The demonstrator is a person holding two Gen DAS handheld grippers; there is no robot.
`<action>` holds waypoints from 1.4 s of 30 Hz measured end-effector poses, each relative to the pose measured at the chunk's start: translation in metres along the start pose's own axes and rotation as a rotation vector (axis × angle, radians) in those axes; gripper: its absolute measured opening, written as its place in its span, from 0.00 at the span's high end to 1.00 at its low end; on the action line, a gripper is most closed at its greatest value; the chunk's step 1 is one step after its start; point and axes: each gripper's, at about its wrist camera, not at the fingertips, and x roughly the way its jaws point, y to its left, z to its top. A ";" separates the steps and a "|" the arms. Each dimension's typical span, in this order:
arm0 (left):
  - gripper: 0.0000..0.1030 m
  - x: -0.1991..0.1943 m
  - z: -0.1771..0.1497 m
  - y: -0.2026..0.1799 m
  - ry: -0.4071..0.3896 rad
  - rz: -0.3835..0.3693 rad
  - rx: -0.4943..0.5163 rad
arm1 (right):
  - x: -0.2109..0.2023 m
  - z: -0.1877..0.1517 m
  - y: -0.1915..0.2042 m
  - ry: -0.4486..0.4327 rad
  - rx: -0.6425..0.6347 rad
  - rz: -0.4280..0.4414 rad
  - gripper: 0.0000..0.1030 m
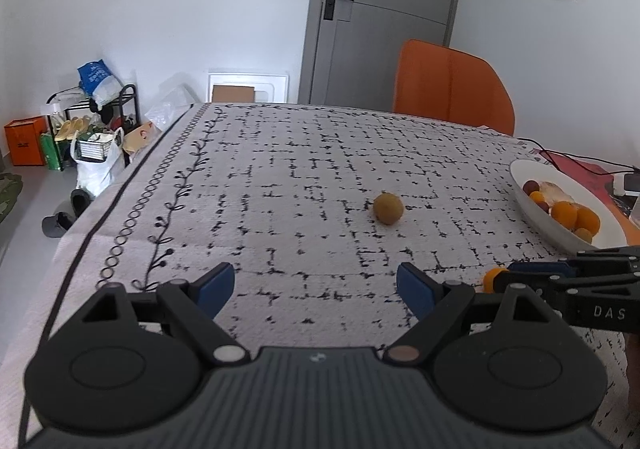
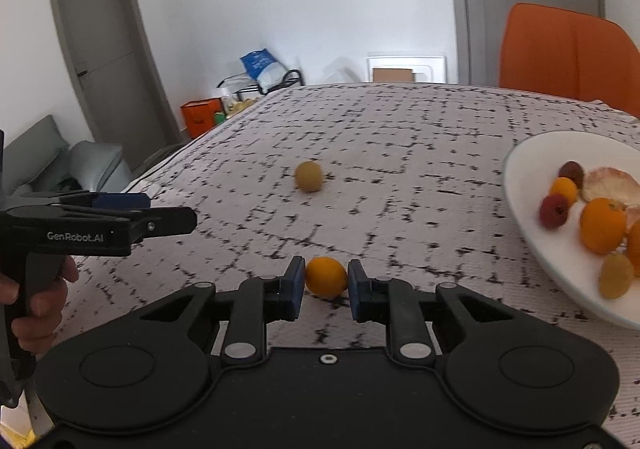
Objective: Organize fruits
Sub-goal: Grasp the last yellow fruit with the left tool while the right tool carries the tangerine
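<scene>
1. The right tongs (image 2: pixel 325 283) are clenched on a small orange fruit (image 2: pixel 326 277), one blue pad pressing each side of it, low over the patterned cloth of the surface (image 2: pixel 400 153).
2. No earlier view is at hand, so I only say the grip is tight on the fruit now; from the left wrist camera the same fruit (image 1: pixel 491 278) peeks out at the tip of the right tongs (image 1: pixel 505 276).
3. The left tongs (image 1: pixel 316 291) are released, their blue pads spread wide with only cloth between them. A hand (image 2: pixel 36 301) holds their grip at the left edge of the right wrist view.
4. A brownish-yellow round fruit (image 1: pixel 388 208) lies alone near the middle of the surface, well apart from both tongs.
5. A white plate (image 2: pixel 520 185) sits toward the right side of the surface. In it lie several orange fruits, two dark red ones, a yellowish one near the front rim and a pale peeled piece.
6. An orange chair (image 1: pixel 452 85) stands at the far edge of the surface, with a grey door (image 1: pixel 392 13) behind it.
</scene>
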 end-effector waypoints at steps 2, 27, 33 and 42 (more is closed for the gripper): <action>0.16 0.004 0.002 -0.003 0.001 -0.010 0.004 | -0.001 0.001 -0.004 -0.006 0.009 -0.016 0.80; 0.39 0.062 0.034 -0.053 -0.007 -0.065 0.056 | -0.031 0.018 -0.068 -0.124 0.117 -0.152 0.80; 0.49 0.081 0.036 -0.058 0.011 -0.046 0.059 | -0.039 0.021 -0.078 -0.142 0.128 -0.175 0.80; 0.76 0.093 0.036 -0.063 0.029 -0.061 0.057 | -0.054 0.016 -0.095 -0.155 0.151 -0.230 0.80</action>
